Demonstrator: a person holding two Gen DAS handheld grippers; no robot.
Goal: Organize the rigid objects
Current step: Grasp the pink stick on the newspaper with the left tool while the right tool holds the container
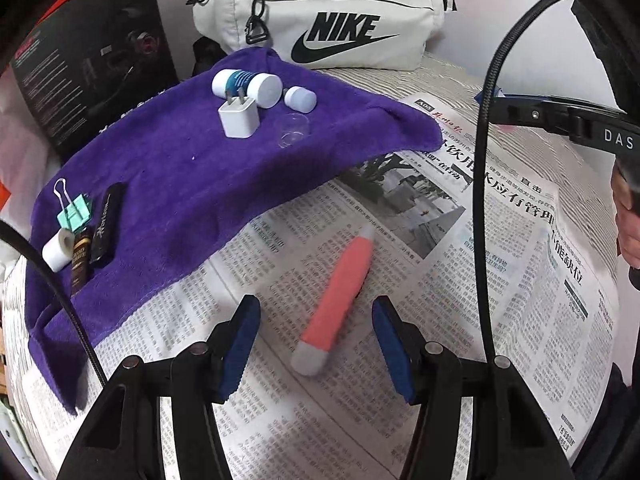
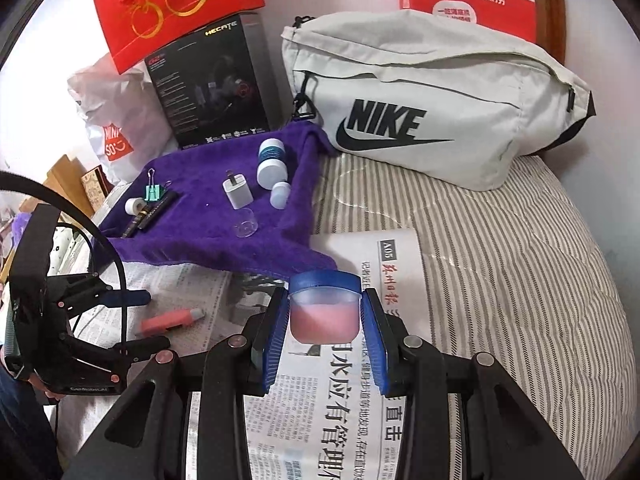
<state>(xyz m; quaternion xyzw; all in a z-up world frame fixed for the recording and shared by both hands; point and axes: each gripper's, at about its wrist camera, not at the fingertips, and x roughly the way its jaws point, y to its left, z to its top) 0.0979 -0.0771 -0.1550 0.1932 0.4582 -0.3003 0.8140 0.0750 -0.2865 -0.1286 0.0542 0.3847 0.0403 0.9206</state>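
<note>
Nearest the left wrist camera, the left gripper (image 1: 316, 344) hangs with its jaws apart over the newspaper (image 1: 440, 300), straddling the lower part of a pink tube (image 1: 340, 292) without its pads touching it. The tube lies slantwise on the print, grey cap toward the camera. It looks light, stiff and smooth-skinned, so it may roll or skid on the paper; a hold across the middle of the pink barrel, square to its length, seems safest.

Further left, on the purple towel (image 1: 180, 200), sit a white tape roll (image 1: 58, 250), a green binder clip (image 1: 74, 212) and two dark sticks (image 1: 98, 236). Toward the towel's middle stand a white charger plug (image 1: 239, 118), a blue-banded white bottle (image 1: 246, 86), a small white jar (image 1: 300, 99) and a clear cup (image 1: 294, 130), the last likely fragile.

To the right, the right gripper (image 2: 325, 320) is clenched on a small jar (image 2: 324, 312) with a blue lid and pink contents, gripped at its sides above the newspaper. The plastic looks rigid and light.
</note>
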